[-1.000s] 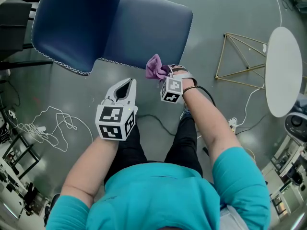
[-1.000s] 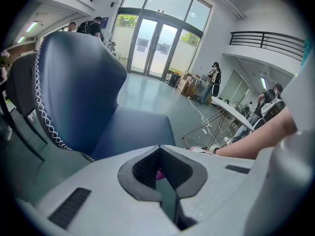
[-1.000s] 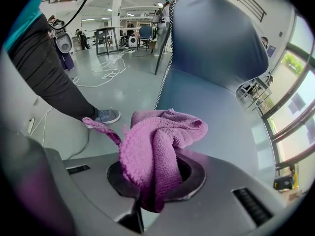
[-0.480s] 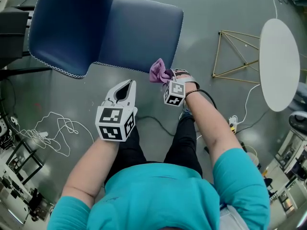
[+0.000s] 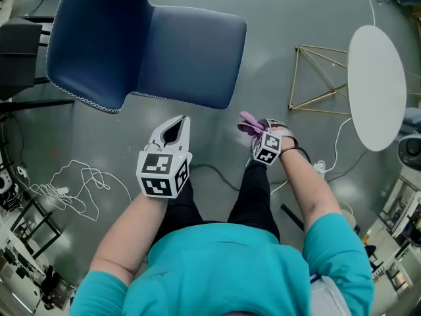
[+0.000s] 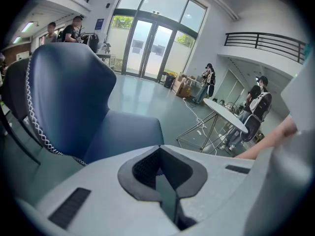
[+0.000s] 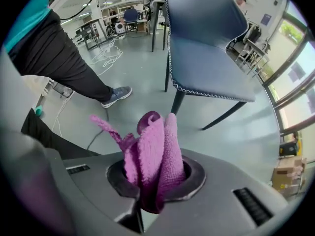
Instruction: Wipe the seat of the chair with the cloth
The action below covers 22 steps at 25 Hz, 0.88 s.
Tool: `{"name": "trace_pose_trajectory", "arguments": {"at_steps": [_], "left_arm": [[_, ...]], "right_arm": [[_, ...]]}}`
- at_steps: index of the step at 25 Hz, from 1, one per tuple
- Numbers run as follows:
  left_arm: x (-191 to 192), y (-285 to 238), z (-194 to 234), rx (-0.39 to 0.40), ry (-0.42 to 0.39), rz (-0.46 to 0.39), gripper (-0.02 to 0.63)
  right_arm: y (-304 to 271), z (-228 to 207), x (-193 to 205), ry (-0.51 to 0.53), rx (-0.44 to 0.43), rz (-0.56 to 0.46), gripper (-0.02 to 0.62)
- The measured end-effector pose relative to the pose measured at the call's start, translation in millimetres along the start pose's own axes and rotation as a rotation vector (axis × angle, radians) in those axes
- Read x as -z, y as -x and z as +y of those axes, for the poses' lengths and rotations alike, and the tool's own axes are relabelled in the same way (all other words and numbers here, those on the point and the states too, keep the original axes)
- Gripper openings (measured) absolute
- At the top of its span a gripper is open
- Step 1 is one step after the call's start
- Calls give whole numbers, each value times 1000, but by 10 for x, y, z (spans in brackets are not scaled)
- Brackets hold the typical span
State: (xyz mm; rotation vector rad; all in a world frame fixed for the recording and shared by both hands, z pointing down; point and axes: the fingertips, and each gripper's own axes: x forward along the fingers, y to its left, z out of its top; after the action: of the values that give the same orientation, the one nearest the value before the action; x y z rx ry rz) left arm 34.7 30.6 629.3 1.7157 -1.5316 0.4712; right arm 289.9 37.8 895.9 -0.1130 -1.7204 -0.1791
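- Gripping the purple cloth [image 7: 156,156] in the right gripper [image 5: 255,129], jaws clamped on its bunched middle, with loose folds poking up past the tips.
- Hanging over bare floor [image 5: 309,18], near the front edge of the chair seat [image 5: 187,54] but apart from it, touching no upholstery.
- Holding the left gripper [image 5: 176,127] beside it, jaws together on nothing, aimed toward the seat.
- Reading as a moment off the seat: wiping stroke not in hand.
- Calling next for a reach forward and down, laying the cloth flat on the blue seat, then sweeping across under light pressure.
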Motion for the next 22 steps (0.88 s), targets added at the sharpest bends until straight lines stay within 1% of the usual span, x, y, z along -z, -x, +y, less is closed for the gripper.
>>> {"name": "trace_pose_trajectory", "arguments": {"at_steps": [3, 6, 9, 11, 14, 16, 20, 22], "left_arm": [[-102, 189, 69, -3, 12, -16, 0], [-267, 425, 115, 1, 15, -35, 0], [-511, 747, 195, 11, 1, -60, 0], [-726, 992, 271, 26, -11, -88, 0], [-1048, 1351, 383, 62, -27, -126, 0], [-1258, 1611, 476, 87, -44, -146, 0], [-1648, 2136, 661, 136, -92, -181, 0], [-1819, 2331, 691, 160, -122, -191, 0]], "right_arm": [[288, 162, 87, -71, -29, 1, 51], [659, 210, -112, -139, -48, -41, 52], [1123, 184, -530, -189, -50, -109, 51], [1436, 116, -878, -192, -40, -158, 52], [1865, -47, -1380, -193, -4, -212, 52], [2136, -166, -1695, -217, 25, -240, 52], [2725, -445, -2242, -296, 87, -308, 52], [3042, -608, -2435, -370, 126, -361, 52]]}}
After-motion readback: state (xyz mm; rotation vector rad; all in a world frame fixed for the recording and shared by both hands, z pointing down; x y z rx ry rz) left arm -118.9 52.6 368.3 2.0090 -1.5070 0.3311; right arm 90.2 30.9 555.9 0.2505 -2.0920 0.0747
